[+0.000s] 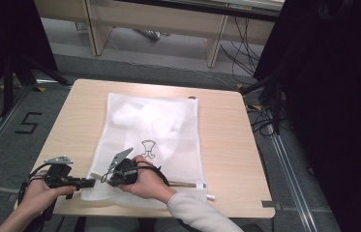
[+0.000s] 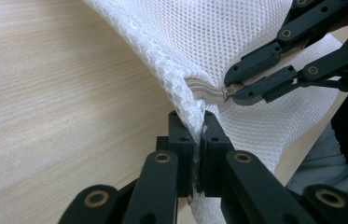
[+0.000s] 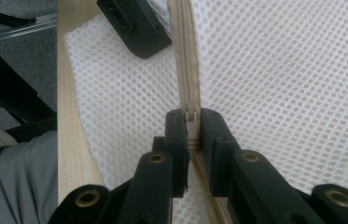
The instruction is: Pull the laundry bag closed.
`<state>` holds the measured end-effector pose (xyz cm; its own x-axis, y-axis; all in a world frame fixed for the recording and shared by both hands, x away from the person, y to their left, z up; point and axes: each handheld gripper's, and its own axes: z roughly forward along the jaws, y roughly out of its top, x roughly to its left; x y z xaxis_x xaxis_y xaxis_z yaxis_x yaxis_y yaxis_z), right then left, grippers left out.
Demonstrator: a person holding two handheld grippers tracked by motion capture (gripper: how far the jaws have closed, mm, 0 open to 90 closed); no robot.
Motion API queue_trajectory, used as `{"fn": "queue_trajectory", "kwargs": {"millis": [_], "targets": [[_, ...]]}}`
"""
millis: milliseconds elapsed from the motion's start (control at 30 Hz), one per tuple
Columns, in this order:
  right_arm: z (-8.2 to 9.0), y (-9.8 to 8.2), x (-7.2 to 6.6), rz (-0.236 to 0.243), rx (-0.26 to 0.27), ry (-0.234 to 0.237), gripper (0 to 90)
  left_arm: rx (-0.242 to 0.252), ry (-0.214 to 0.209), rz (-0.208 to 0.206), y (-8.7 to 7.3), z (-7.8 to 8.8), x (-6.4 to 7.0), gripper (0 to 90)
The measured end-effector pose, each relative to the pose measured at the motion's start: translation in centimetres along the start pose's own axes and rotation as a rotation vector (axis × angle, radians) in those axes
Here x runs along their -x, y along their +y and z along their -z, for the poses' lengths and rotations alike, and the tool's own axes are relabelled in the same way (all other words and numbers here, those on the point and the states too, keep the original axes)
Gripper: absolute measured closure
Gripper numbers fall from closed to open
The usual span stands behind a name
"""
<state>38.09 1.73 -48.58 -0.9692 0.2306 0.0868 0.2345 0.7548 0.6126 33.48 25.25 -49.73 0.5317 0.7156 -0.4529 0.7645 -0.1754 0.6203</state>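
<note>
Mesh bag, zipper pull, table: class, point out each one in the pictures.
mesh bag (image 1: 134, 121), high view, its upper middle.
zipper pull (image 3: 191, 115), right gripper view, its top end.
table (image 1: 226, 145), high view, bare right side.

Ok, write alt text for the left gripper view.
The left gripper is shut on the edge of a white mesh laundry bag, pinching a fold of it above a light wooden table. Just beyond, the right gripper comes in from the right with its jaws closed on the bag's zipper pull.

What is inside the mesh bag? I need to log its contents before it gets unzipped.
Through the mesh bag a crumpled white garment shows, with a small black line drawing near its lower edge. The mesh blurs it, so what kind of garment it is cannot be told.
</note>
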Motion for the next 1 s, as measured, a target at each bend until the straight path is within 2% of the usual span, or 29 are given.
{"fn": "queue_trajectory", "kwargs": {"millis": [100,200,567,633,667,700,1000], "targets": [[0.1,-0.2,0.0,-0.014,0.001,0.002,82.7,0.009,0.008,0.005,0.0,-0.1,0.1,85.4],[0.2,-0.2,0.0,0.001,-0.004,-0.005,82.7,0.005,0.008,0.003,0.0,-0.1,0.0,85.5],[0.8,-0.8,0.1,-0.016,-0.015,-0.007,82.7,0.004,0.018,0.002,-0.1,-0.1,0.0,85.4],[0.8,-0.8,0.2,-0.015,-0.01,-0.007,82.7,0.022,0.023,0.006,-0.2,-0.2,0.1,85.4],[0.8,-0.8,0.2,-0.013,-0.01,-0.006,82.7,0.015,0.027,0.005,-0.1,-0.2,0.1,85.5],[0.9,-0.8,0.2,-0.012,-0.011,-0.006,82.7,0.007,0.013,0.003,-0.1,-0.1,0.0,85.5],[1.3,-1.2,0.4,-0.031,-0.01,-0.008,82.7,0.008,0.019,0.001,-0.1,-0.1,0.0,85.5]]}}
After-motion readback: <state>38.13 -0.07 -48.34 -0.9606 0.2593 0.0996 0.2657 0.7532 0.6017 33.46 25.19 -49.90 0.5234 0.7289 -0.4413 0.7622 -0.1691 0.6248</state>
